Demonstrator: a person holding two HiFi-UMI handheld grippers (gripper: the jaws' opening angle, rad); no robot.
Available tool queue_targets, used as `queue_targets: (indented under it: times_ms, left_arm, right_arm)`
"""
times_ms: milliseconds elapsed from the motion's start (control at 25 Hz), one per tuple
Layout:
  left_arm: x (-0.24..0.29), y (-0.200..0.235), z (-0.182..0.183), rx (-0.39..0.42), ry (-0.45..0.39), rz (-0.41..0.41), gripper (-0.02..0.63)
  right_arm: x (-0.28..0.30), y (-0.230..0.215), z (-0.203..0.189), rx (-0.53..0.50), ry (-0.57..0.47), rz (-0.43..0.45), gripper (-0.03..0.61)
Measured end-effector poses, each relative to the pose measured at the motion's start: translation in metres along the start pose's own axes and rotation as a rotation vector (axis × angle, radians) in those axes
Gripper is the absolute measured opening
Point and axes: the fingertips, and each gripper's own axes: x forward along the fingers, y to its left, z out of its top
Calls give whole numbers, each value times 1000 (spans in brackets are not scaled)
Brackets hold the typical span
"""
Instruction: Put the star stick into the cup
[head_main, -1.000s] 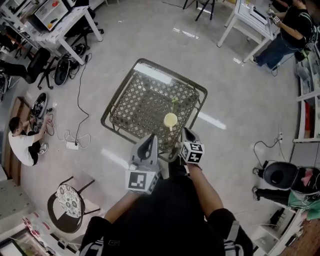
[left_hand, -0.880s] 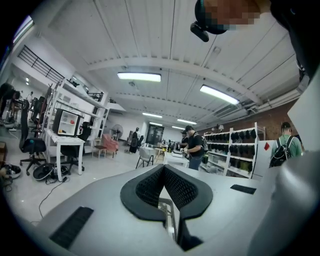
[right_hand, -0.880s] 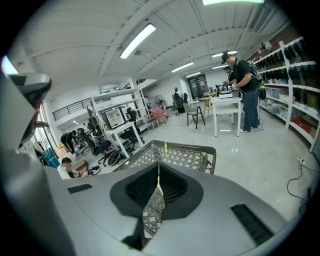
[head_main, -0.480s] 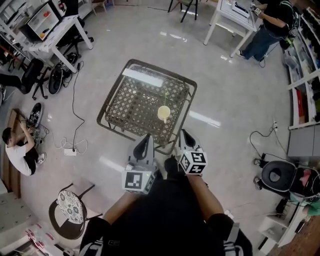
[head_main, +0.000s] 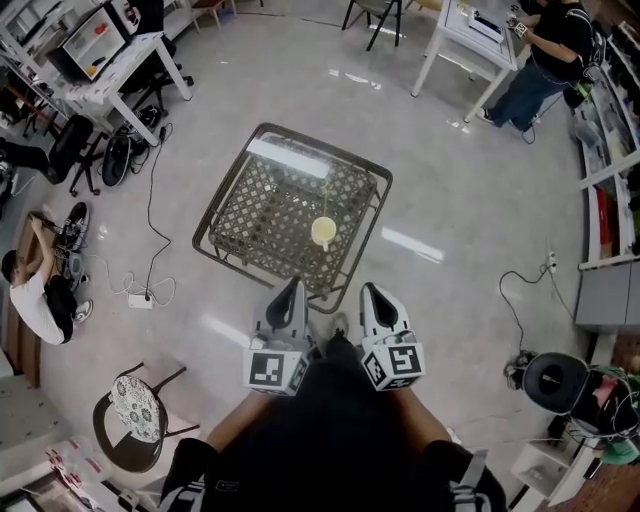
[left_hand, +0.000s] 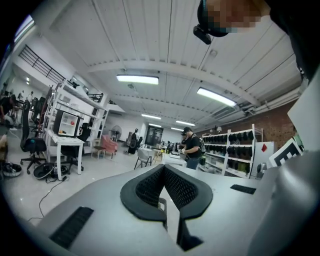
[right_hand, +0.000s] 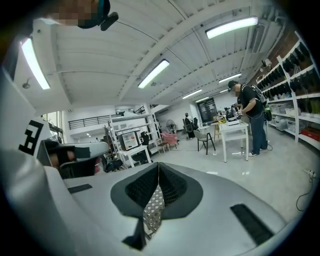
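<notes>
A pale yellow cup (head_main: 323, 232) stands on the lattice-top table (head_main: 262, 210), toward its right side. A thin greenish star stick (head_main: 327, 197) rises out of the cup. My left gripper (head_main: 289, 296) and right gripper (head_main: 372, 296) hang side by side just short of the table's near corner, apart from the cup. Both are tilted up toward the room. In the left gripper view the left gripper (left_hand: 163, 167) has its jaws pressed together at the tips, with nothing between them. The right gripper (right_hand: 158, 165) is shut and empty in the same way.
White desks (head_main: 110, 55) with monitors stand at the far left and another desk (head_main: 478, 28) at the far right, where a person (head_main: 545, 55) works. A seated person (head_main: 35, 300) and cables lie on the floor at left. A patterned stool (head_main: 135, 405) stands near my left.
Both grippers have drawn back from the table toward my body, and the right one has moved away from the cup. The cup with the stick stays on the table.
</notes>
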Motion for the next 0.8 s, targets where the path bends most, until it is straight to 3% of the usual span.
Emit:
queue_targets:
  times_ms: [800]
  left_arm:
    - [14, -4, -3, 16, 8, 53, 15]
  right_arm:
    - [0, -8, 17, -11, -35, 61, 11]
